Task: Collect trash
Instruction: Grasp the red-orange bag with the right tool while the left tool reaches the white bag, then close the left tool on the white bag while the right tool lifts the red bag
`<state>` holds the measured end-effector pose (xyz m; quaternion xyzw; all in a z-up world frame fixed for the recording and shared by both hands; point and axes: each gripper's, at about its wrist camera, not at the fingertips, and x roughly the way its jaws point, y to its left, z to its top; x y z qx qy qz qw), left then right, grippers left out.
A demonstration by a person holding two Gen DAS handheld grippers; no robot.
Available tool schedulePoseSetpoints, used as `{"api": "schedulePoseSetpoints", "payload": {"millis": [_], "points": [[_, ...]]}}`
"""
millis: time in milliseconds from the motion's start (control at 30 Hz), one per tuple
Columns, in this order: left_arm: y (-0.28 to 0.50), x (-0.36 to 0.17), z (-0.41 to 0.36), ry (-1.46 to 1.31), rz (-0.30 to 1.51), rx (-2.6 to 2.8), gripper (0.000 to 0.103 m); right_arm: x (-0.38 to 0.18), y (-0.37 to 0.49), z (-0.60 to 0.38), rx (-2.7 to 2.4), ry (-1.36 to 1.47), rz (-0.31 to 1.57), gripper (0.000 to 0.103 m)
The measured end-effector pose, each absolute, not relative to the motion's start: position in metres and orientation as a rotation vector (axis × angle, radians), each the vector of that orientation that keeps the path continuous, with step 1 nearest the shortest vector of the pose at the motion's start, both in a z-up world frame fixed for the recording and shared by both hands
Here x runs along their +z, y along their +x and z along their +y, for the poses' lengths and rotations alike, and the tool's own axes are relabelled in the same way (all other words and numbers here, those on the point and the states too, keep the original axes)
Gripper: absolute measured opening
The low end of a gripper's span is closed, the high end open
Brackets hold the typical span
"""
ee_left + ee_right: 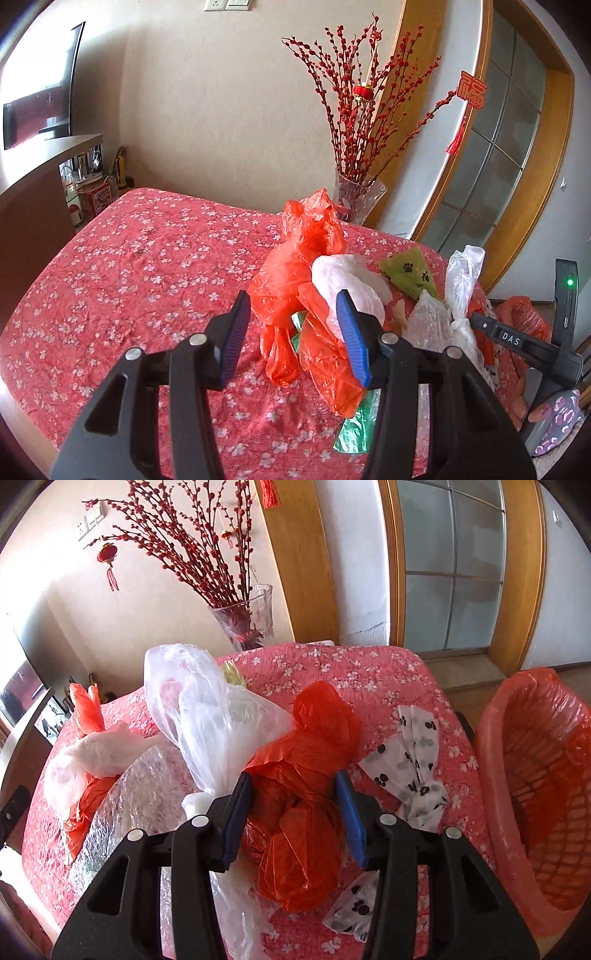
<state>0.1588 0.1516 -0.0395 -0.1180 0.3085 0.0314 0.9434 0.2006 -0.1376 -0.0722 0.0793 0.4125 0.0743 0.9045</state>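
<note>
hidden or unclear: green foil wrapper [356, 428], mostly covered by the orange bags and by the left gripper's [295, 338] right finger; only a crinkled corner shows. green paw-print sheet [410, 271], lower edge tucked behind white and clear plastic. contents of the knotted orange bag [295, 834] not legible through the film. trash basket [535, 794], lined with orange plastic, cut off by the right and bottom frame edge.

left wrist view only: loose orange bag heap [295, 266] on the floral tablecloth [129, 277]; a white bag [351, 284] lying against it; the other gripper's black body marked "das", reaching in from the right; a shelf with tins at far left.

right wrist view only: the basket, standing just beside the table's right edge; a white paw-print bag [413, 775] on the cloth between the orange bag and the basket; a tall clear bag [207, 716] and a bubble-wrap piece [140, 797] to the left.

both views: glass vase of red branches [251, 620] at the table's far edge.

tools: left gripper, fingers spread apart, holding nothing, poised over the orange heap. right gripper [295, 819], fingers spread apart on either side of the knotted orange bag; contact with the film cannot be told.
</note>
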Motion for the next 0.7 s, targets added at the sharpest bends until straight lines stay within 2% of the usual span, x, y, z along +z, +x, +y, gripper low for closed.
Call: {"api": "schedulePoseSetpoints", "payload": {"millis": [233,400,700], "points": [[0.165,-0.040,0.148,-0.220,0.635,0.053,0.048,-0.078,0.212,-0.133,0.156,0.142,0.878,0.054],[0.171,-0.039,0.143,-0.210,0.642,0.031,0.049,-0.077,0.206,-0.130,0.171,0.105,0.843,0.037],[0.197,-0.036,0.121,-0.139,0.654,-0.020,0.052,-0.064,0.187,-0.143,0.186,0.124,0.784,0.032]]}}
